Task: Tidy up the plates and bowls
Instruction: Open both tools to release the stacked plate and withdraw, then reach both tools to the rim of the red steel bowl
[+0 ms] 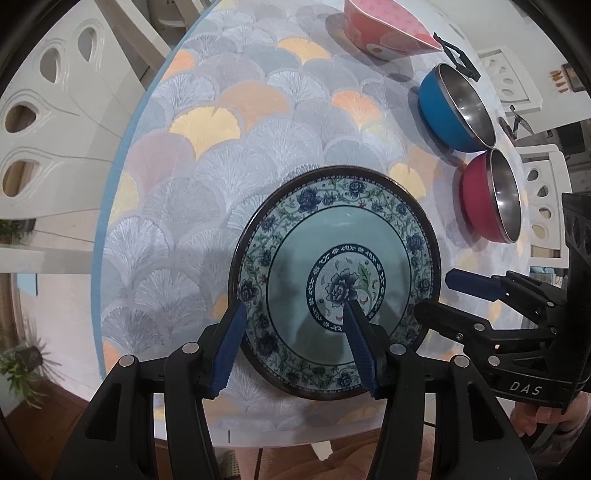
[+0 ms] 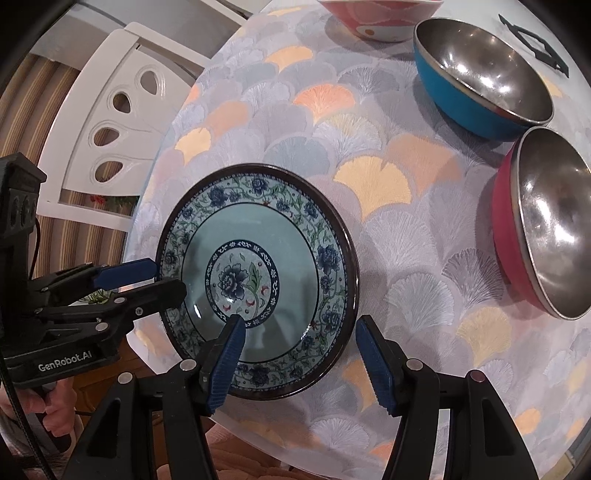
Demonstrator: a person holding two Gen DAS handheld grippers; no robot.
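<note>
A floral blue-and-green plate [image 1: 334, 280] lies flat near the table's front edge; it also shows in the right wrist view [image 2: 258, 273]. My left gripper [image 1: 295, 343] is open, its jaws straddling the plate's left rim. My right gripper [image 2: 299, 354] is open, its jaws straddling the plate's right rim. Each gripper shows in the other's view: the right gripper [image 1: 436, 295] and the left gripper [image 2: 166, 280]. A blue steel-lined bowl [image 2: 480, 74], a red steel-lined bowl [image 2: 543, 229] and a pink patterned bowl [image 1: 388, 29] stand further back on the right.
The round table has a fan-patterned cloth [image 1: 221, 155]. White chairs [image 1: 48, 110] stand around it, one at the left [image 2: 110, 122]. A small black frame-like object [image 2: 532, 40] lies behind the blue bowl.
</note>
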